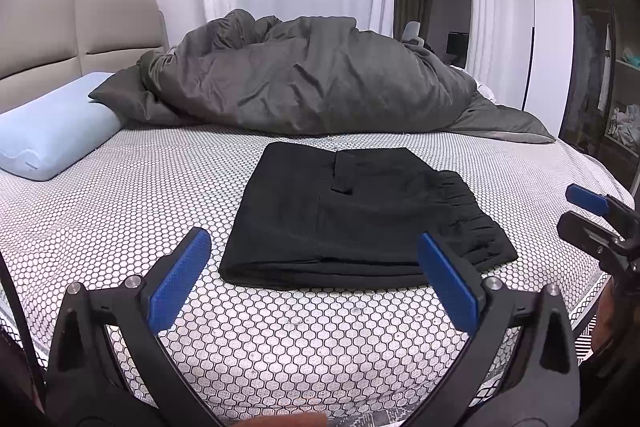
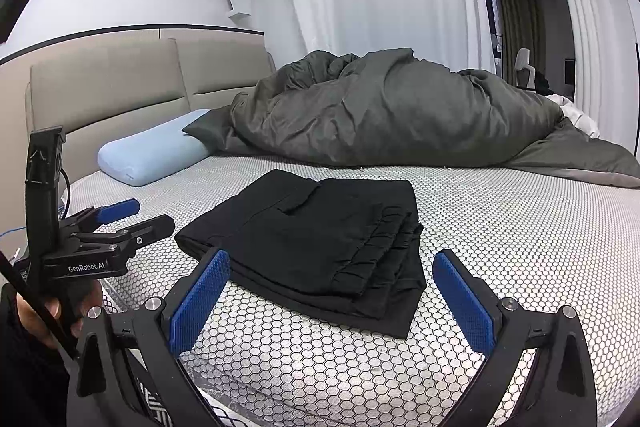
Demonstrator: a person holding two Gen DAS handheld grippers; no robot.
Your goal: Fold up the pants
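One folded pants, two spread, empty grippers

Folded pants lie on the bed; behind, a duvet (pillow perhaps touching it, left).

The heaped grey duvet hides the far side of the bed and covers one corner of the blue pillow. In the left wrist view, the right gripper is cut off by the frame's right edge. The wardrobe shelves hold items too blurred to identify. Through the doorway, a white chair is partly hidden, and the dark objects beside it are too small to tell.
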